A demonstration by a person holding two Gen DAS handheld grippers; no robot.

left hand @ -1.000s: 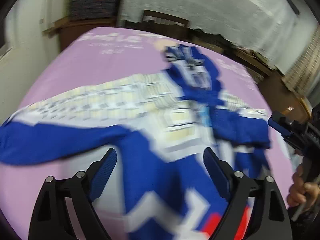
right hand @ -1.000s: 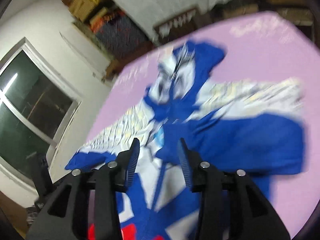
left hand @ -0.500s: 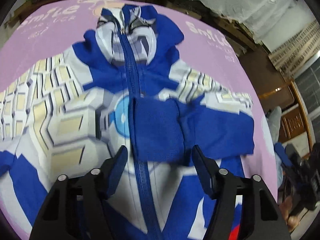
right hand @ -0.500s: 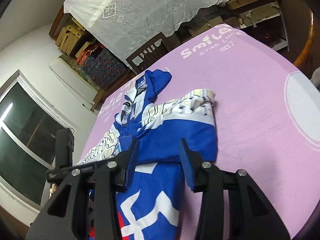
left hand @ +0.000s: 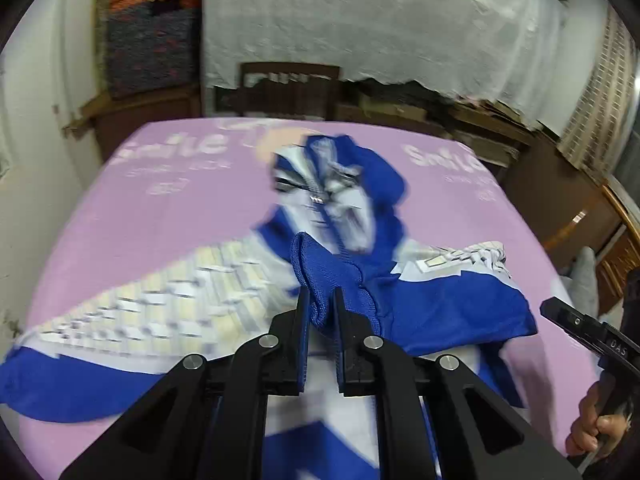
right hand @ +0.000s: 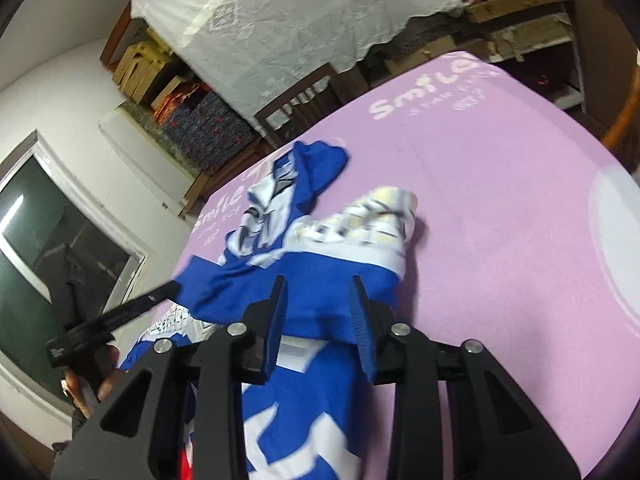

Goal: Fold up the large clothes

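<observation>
A large blue, white and cream hooded garment (left hand: 224,280) lies spread on the pink table cover (left hand: 120,208), hood at the far end. Its right sleeve is folded across the chest. My left gripper (left hand: 320,300) is shut on the blue ribbed sleeve cuff (left hand: 320,268) and holds it lifted over the chest. In the right wrist view the garment (right hand: 320,288) lies below my right gripper (right hand: 320,296), which is open above the folded blue sleeve and holds nothing. The left gripper also shows in the right wrist view (right hand: 160,294) at the left.
A wooden chair (left hand: 288,88) stands behind the table's far edge. Shelves, boxes and a white lace cloth (left hand: 360,28) fill the back wall. A window (right hand: 48,248) is at the left. A wooden cabinet (left hand: 560,200) stands at the right. The right hand-held gripper's body (left hand: 588,336) shows at the right edge.
My left gripper has closed on the blue sleeve cuff and lifted it, with the camera tilting up. My right gripper has come closer over the folded sleeve and stays open.
</observation>
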